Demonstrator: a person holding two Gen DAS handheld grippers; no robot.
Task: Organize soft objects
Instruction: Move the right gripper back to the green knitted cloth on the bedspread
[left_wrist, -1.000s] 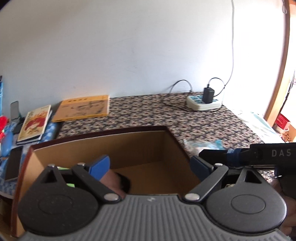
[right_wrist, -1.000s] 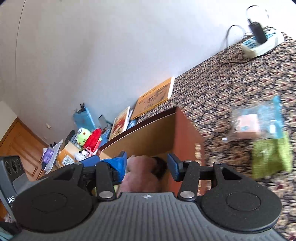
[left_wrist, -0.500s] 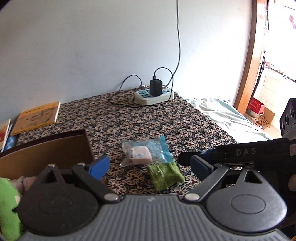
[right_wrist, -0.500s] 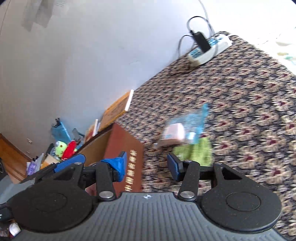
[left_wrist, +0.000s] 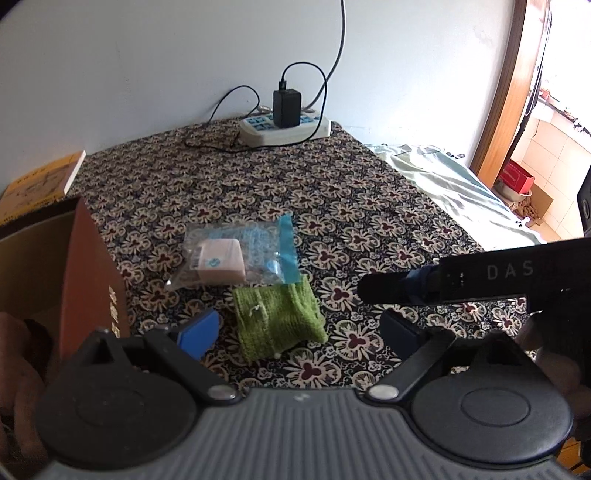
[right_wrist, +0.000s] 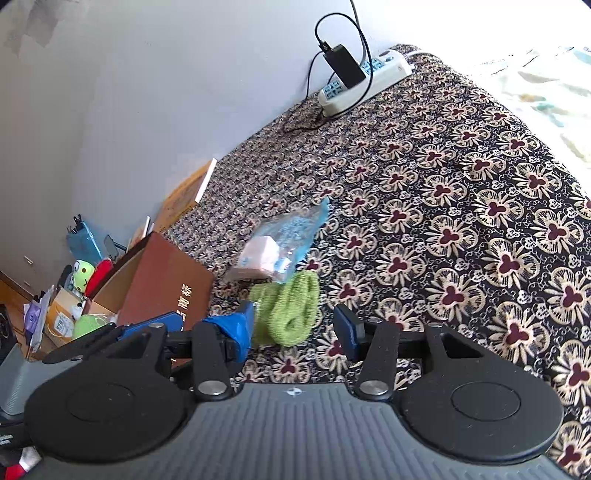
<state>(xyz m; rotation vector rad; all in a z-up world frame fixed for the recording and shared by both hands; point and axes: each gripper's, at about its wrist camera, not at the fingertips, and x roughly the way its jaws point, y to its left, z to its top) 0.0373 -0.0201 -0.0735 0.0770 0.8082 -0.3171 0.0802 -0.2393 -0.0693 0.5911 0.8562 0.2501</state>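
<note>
A green knitted cloth (left_wrist: 279, 321) lies crumpled on the flowered bedspread, touching a clear plastic bag (left_wrist: 236, 258) that holds a pink block. My left gripper (left_wrist: 299, 330) hangs open just above the cloth's near edge, nothing between its blue pads. In the right wrist view the same green cloth (right_wrist: 288, 306) sits just beyond my right gripper (right_wrist: 293, 326), which is open and empty; the bag (right_wrist: 280, 243) lies behind the cloth. A brown cardboard box (left_wrist: 92, 277) stands to the left, with a pinkish-brown soft thing inside at the frame edge.
A white power strip (left_wrist: 284, 129) with a black charger and cables sits at the wall. A yellow book (left_wrist: 40, 181) lies far left. Beyond the box (right_wrist: 162, 284), plush toys (right_wrist: 83, 271) and clutter fill the left. A pale sheet (left_wrist: 454, 184) covers the right side.
Both grippers swung from over the box's inside to the right and lower. The green cloth and the bag now lie right in front of them. Both stayed open.
</note>
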